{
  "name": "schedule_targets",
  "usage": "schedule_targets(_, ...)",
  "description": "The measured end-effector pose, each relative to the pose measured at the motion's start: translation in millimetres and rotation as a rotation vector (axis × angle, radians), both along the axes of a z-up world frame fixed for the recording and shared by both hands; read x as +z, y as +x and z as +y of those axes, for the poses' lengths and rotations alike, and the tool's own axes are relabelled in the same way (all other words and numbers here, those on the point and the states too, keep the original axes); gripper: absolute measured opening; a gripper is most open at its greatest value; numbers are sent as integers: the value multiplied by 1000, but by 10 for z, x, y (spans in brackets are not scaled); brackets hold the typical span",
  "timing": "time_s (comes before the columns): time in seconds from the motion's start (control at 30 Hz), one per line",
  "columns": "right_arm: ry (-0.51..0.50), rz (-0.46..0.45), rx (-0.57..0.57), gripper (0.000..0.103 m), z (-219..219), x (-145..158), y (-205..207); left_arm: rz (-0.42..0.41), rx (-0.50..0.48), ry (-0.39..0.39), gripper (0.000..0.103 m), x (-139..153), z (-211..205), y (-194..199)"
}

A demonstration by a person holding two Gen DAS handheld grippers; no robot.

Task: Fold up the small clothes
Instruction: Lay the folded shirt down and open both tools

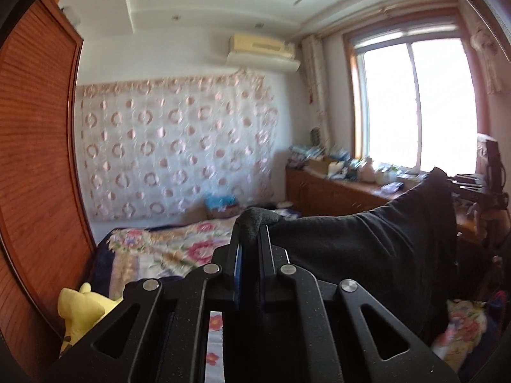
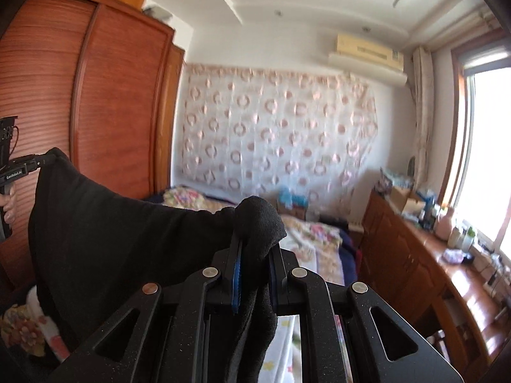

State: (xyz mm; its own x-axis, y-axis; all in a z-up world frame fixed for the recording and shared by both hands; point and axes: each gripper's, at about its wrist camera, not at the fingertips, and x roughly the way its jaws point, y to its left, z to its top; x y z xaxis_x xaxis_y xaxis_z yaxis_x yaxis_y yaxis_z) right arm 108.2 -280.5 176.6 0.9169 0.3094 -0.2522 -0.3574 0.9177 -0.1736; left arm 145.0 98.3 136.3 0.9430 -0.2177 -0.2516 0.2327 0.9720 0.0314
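Left claw [image 1: 250, 233]: jaws nearly together, pinching one corner of the black garment [image 1: 367, 249].
Right claw [image 2: 255, 239]: jaws nearly together, clamped on the opposite corner, with cloth bunched over its tips and hanging between them.
Black garment: held up in the air and stretched between both claws, above the near part of the bed [image 1: 166, 249]; its lower edge hangs down towards the floral bedspread.
Person: a hand [image 2: 8, 206] grips the left claw's handle at the left edge of the right wrist view.
Bed: a yellow soft toy [image 1: 84, 309] lies at its near left corner, beside the wooden wardrobe [image 2: 111, 111].
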Motion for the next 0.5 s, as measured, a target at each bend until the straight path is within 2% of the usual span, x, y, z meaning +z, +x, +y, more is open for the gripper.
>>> schedule_targets(0.03,-7,33,-7,19,81,-107,255,20,30,16,12,-84,-28,138)
schedule_targets(0.1,-55,175,-48,32,254,-396,827,101,84,37,17,-409,1,544)
schedule_targets(0.13,-79,228,-81,36,326,-488,1046,142,90,36,24,-538,8,654)
schedule_targets(0.2,-106,306,-142,36,397,-779,1365,198,72,11,33,-799,10,740)
schedule_targets(0.23,-110,330,-159,36,414,-895,1438,214,64,6,43,-882,-21,715)
schedule_targets(0.27,-93,353,-162,36,416,-1007,1464,234,52,4,47,-961,-52,690)
schedule_targets(0.33,-55,398,-140,36,420,-1135,1464,273,29,10,72,-1118,-127,581)
schedule_targets(0.4,-55,419,-124,36,442,-1251,1365,307,13,11,79,-1259,-169,455)
schedule_targets(0.5,-33,448,-100,36,216,-1299,1404,377,-5,4,79,-1437,-229,340)
